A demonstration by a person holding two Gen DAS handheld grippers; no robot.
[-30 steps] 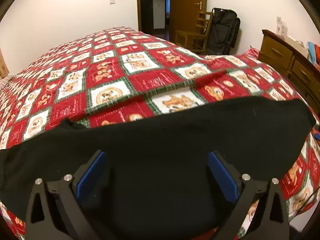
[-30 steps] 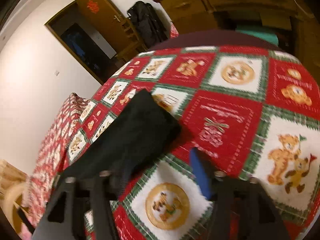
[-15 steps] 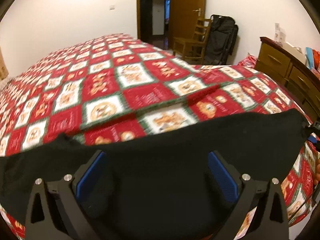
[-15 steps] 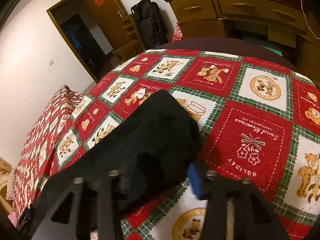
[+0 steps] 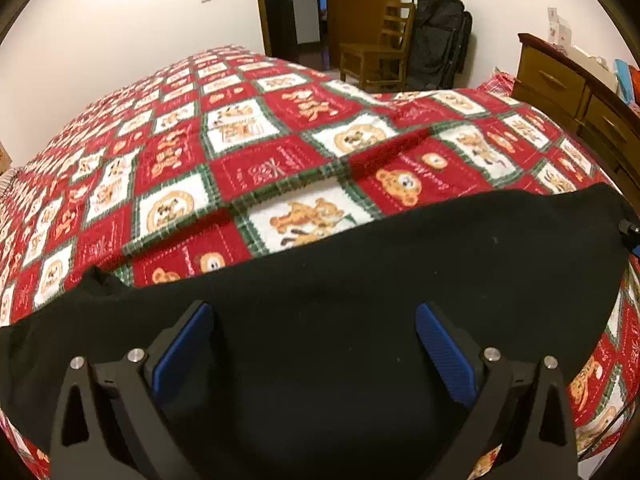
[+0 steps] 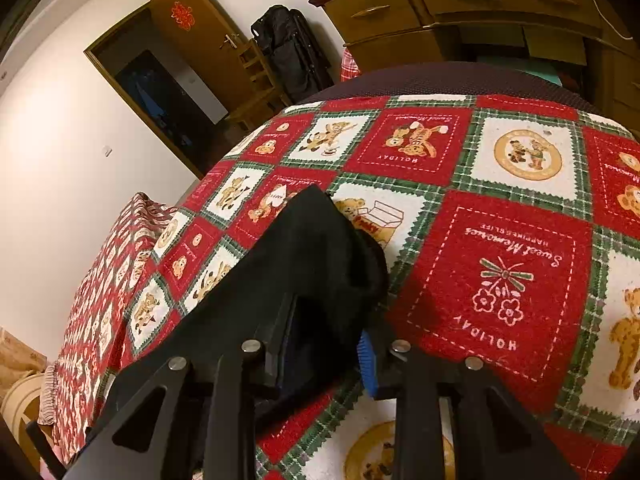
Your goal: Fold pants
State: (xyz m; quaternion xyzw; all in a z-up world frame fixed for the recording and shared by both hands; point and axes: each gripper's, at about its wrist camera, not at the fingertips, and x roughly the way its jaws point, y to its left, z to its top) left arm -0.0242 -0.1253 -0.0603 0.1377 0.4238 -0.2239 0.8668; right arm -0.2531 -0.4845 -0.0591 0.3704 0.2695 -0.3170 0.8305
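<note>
The black pants (image 5: 360, 272) lie in a long band across the near edge of the bed, on the red, white and green bear-patterned quilt (image 5: 260, 168). My left gripper (image 5: 312, 344) is open, its blue pads (image 5: 444, 352) wide apart above the middle of the pants, holding nothing. In the right wrist view the end of the pants (image 6: 304, 264) bunches up between my right gripper's (image 6: 324, 356) fingers, which are closed on the fabric; the blue pad (image 6: 368, 360) presses against its right side.
A wooden dresser (image 5: 580, 84) stands to the right of the bed, also in the right wrist view (image 6: 460, 16). A wooden chair (image 5: 376, 56) and black luggage (image 5: 436, 48) stand by the open doorway (image 5: 296, 4) at the far wall.
My right gripper has narrowed from wide open to closed on the pants' end. The left gripper stayed open and shifted only slightly above the pants.
</note>
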